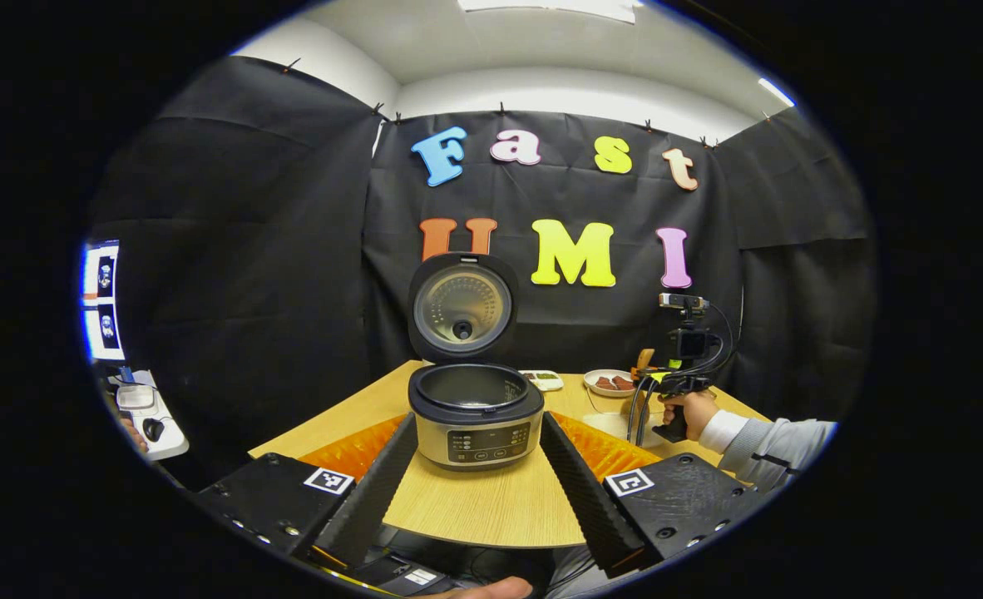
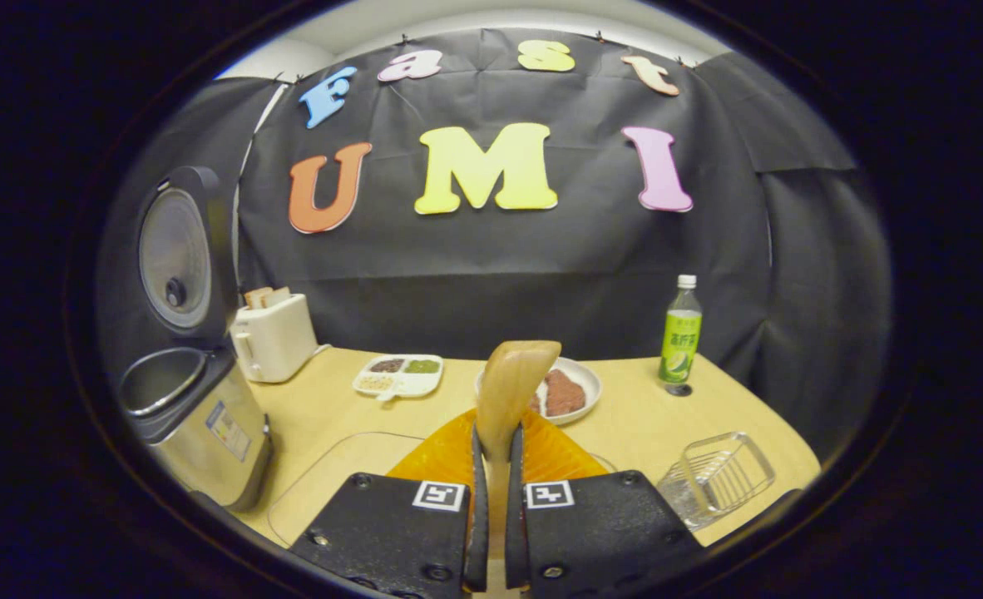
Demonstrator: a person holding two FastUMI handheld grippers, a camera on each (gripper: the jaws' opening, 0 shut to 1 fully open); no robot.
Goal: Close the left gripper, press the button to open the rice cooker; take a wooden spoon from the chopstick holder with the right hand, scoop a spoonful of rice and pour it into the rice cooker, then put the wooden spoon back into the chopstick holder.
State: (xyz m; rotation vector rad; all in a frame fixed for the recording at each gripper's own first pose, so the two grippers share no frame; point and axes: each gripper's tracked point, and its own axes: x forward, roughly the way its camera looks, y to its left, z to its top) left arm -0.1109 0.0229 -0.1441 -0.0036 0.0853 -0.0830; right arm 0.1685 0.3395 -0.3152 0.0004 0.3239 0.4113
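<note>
The rice cooker (image 1: 475, 416) stands in the middle of the table with its lid (image 1: 462, 308) raised upright and the pot open. My left gripper (image 1: 476, 423) is open, its two fingers spread either side of the cooker's front and short of touching it. Farther right, a hand (image 1: 693, 412) holds my right gripper (image 1: 681, 370) above the table. In the right gripper view, my right gripper (image 2: 491, 434) is shut on the handle of the wooden spoon (image 2: 515, 376), whose bowl points up and forward. The open rice cooker (image 2: 184, 408) is at far left there.
At the back of the wooden table (image 2: 633, 424) are a white toaster (image 2: 274, 334), a divided dish (image 2: 400, 375), a plate of meat (image 2: 573, 389) and a green bottle (image 2: 681, 334). A clear wire rack (image 2: 720, 474) sits front right, a clear tray (image 2: 350, 474) front left.
</note>
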